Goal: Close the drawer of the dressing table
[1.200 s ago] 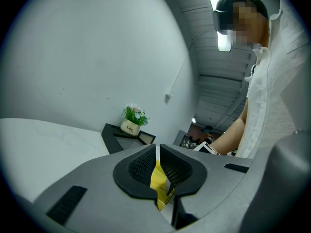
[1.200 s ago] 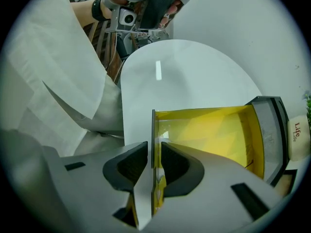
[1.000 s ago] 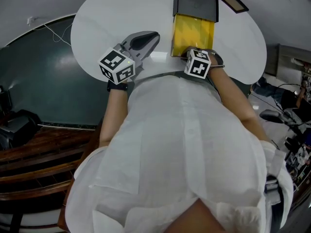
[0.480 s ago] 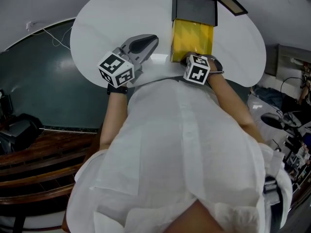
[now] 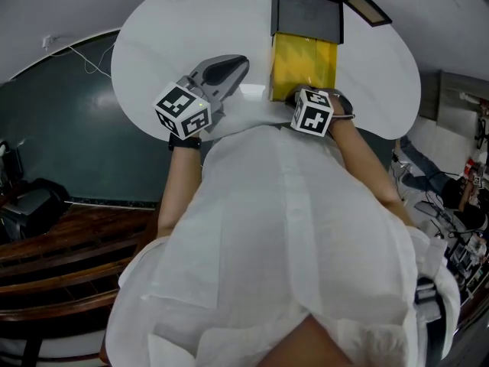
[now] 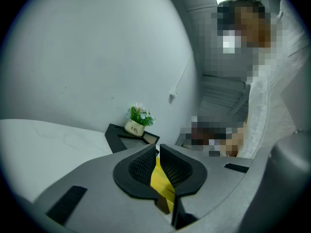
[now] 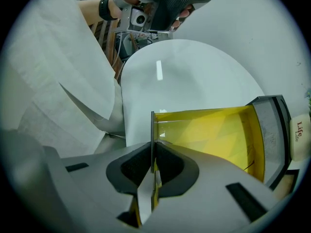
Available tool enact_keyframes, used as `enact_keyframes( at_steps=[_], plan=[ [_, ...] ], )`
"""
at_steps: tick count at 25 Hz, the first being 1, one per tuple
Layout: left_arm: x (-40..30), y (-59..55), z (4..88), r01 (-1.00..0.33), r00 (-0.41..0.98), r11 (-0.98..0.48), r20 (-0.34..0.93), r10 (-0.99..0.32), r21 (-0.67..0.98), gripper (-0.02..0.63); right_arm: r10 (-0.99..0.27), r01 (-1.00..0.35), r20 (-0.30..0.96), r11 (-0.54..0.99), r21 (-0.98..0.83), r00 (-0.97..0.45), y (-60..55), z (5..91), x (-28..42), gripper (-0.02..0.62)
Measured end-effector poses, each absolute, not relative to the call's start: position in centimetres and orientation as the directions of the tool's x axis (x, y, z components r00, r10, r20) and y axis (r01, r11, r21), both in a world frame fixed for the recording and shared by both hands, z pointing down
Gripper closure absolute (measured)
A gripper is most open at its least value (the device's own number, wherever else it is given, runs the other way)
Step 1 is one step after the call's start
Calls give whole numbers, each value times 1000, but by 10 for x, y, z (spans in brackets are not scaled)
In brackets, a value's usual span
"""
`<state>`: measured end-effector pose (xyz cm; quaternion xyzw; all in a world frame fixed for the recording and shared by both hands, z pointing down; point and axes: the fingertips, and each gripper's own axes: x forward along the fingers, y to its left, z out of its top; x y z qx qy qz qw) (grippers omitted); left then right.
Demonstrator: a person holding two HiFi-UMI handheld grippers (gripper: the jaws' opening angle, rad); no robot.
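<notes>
A yellow drawer stands pulled out of a black box on the white oval dressing table, toward me. My right gripper points steeply down at the drawer's near end. In the right gripper view its pads are shut on the thin front panel of the yellow drawer. My left gripper hovers level over the tabletop left of the drawer, apart from it. Its jaws are closed together with nothing held, and a strip of the yellow drawer shows behind them.
A small potted plant and a black frame sit behind the box at the table's far edge. A dark chair and wooden floor lie left of me, and cluttered gear lies to the right. My white garment hides the table's near edge.
</notes>
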<state>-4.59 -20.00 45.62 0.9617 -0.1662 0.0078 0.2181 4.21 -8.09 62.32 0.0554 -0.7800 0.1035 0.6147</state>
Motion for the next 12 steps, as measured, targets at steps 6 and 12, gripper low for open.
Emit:
enact_keyframes(
  at_steps=[6, 12],
  plan=[
    [-44, -204, 457, -332, 941, -845, 90, -326, 418, 589, 56, -202, 970, 974, -105, -237, -81, 623, 42, 566],
    [-42, -205, 461, -338, 940, -843, 97, -328, 419, 589, -50, -231, 978, 973, 2, -203, -110, 621, 58, 571]
  ],
)
